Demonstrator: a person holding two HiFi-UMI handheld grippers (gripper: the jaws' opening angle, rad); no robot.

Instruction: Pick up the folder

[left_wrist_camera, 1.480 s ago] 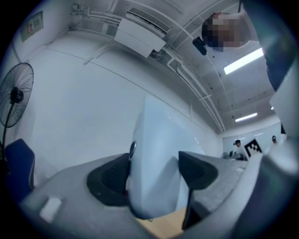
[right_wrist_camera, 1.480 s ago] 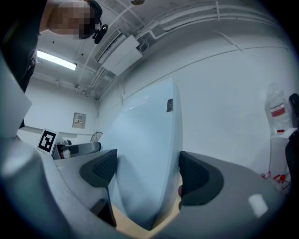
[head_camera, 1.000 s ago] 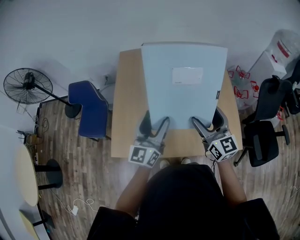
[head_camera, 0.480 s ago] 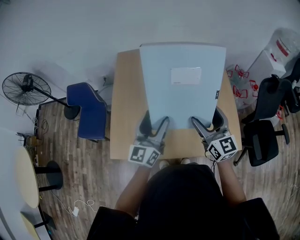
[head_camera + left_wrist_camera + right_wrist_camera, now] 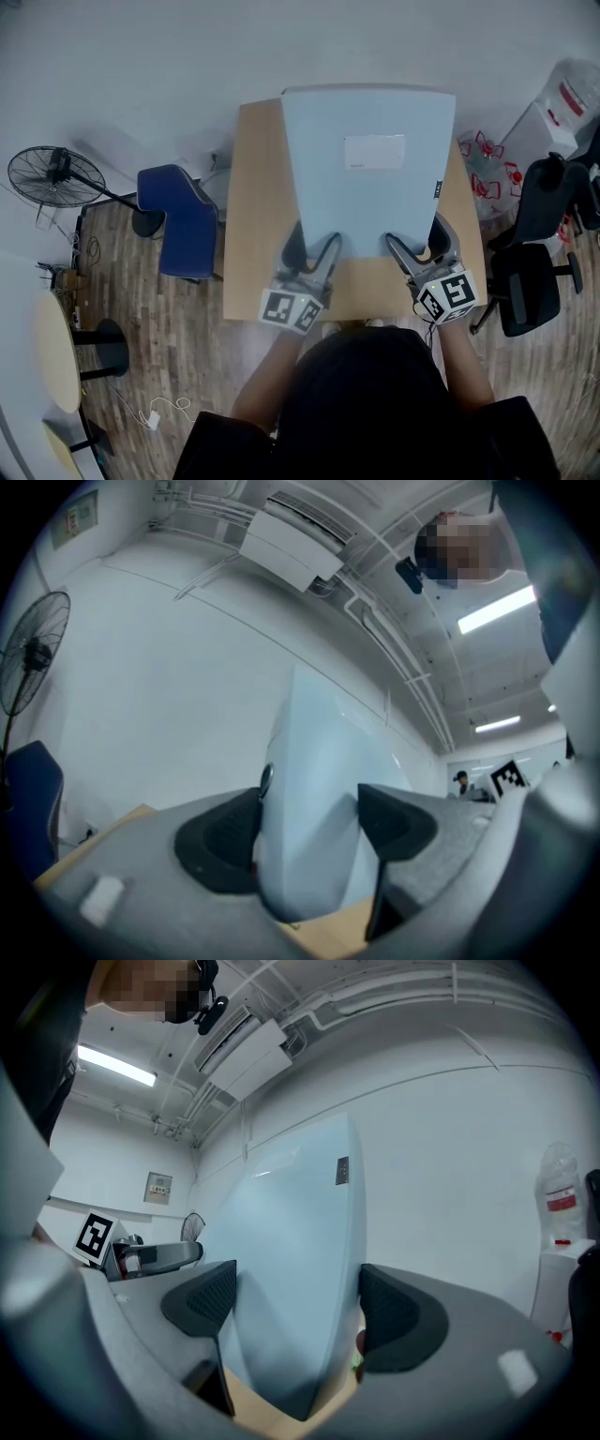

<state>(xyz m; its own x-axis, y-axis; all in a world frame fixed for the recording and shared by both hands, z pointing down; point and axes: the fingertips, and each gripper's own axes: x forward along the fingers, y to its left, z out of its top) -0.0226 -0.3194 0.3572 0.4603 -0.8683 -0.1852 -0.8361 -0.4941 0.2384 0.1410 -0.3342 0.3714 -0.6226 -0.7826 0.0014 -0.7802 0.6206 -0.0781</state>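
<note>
A large pale blue folder (image 5: 366,187) with a white label stands up off the wooden table (image 5: 251,206), its near edge between both grippers. My left gripper (image 5: 312,246) is shut on the folder's near left corner, and in the left gripper view the folder (image 5: 314,799) fills the gap between the black pads (image 5: 220,850). My right gripper (image 5: 414,239) is shut on the near right corner. The right gripper view shows the folder (image 5: 291,1279) upright between that gripper's pads (image 5: 394,1321). The folder hides most of the tabletop behind it.
A blue chair (image 5: 178,220) stands left of the table and a floor fan (image 5: 52,173) farther left. Black office chairs (image 5: 525,281) and a white container (image 5: 553,108) are on the right. A small round table (image 5: 52,352) sits at the lower left.
</note>
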